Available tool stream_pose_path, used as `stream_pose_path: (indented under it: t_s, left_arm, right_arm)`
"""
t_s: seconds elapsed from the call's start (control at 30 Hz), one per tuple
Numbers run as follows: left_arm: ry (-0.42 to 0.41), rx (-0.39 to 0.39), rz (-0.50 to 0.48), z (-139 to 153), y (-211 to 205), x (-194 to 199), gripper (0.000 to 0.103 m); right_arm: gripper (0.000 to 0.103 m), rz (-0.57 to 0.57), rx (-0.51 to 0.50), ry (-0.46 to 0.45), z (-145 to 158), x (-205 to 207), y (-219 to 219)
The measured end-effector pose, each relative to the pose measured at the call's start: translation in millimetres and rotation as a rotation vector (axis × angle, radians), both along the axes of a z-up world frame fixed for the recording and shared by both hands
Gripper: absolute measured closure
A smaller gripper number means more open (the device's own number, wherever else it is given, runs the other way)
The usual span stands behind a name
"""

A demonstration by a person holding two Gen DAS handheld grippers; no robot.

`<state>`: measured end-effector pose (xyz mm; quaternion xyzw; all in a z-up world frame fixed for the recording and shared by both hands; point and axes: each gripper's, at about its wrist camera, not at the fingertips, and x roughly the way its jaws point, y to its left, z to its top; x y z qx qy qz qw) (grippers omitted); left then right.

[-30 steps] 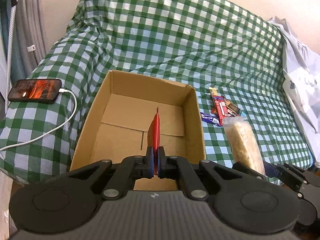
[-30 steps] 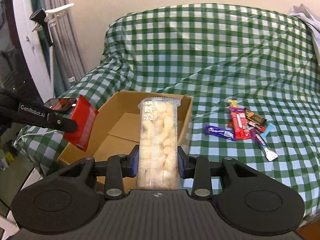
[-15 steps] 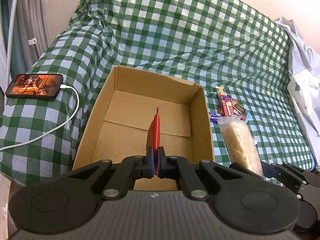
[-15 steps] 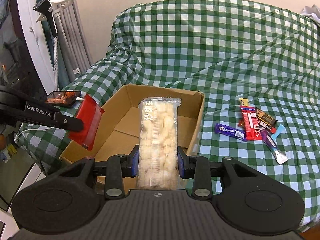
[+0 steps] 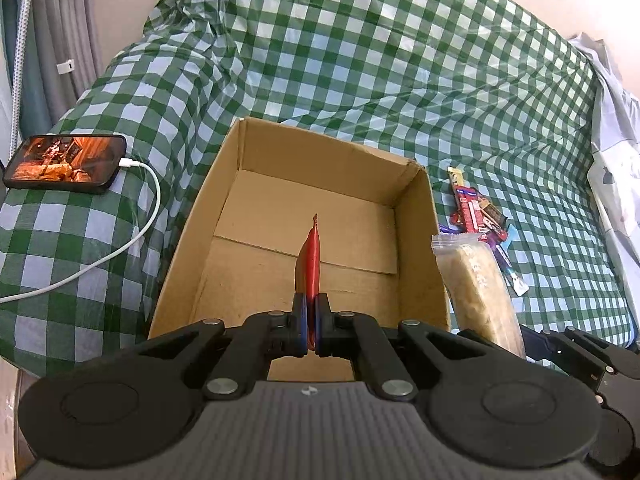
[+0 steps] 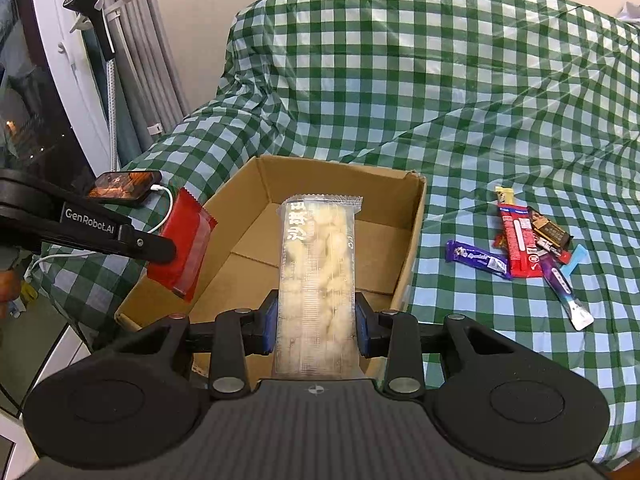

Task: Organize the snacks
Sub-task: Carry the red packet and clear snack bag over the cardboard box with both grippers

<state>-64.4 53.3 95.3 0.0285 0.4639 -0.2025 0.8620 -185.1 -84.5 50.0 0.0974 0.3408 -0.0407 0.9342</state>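
Note:
An open cardboard box [image 5: 414, 216] [image 6: 412, 220] rests on a green checked cover, with nothing inside. My left gripper [image 5: 311, 330] is shut on a flat red snack packet [image 5: 310, 258], seen edge-on above the box's near part. From the right wrist view that red packet [image 6: 184, 244] hangs over the box's left wall in the left gripper [image 6: 166, 250]. My right gripper [image 6: 316, 328] is shut on a long clear pack of pale puffed snacks [image 6: 318, 264] above the box's near edge. In the left view the same clear pack [image 5: 478, 284] shows just right of the box.
A heap of small snack bars [image 6: 528, 240] [image 5: 476, 216] lies on the cover right of the box. A phone [image 5: 66, 163] with a lit screen and white cable [image 5: 132, 240] sits left of it. Curtains and a window frame [image 6: 56, 80] stand at far left; pale cloth [image 5: 616, 176] at right.
Both grippers have come forward and slightly down toward the box, which now looks larger and nearer. Each still grips its packet as before.

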Motion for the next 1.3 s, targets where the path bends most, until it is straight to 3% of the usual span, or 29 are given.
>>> stream_pose_path:
  t_s: [1.3]
  left_arm:
    - [0.087,0.050,0.022,-46.8,-13.0,64.1,0.100]
  right_arm:
    - [0.065,0.040,0.060,0.068,-33.0,61.3,-2.5]
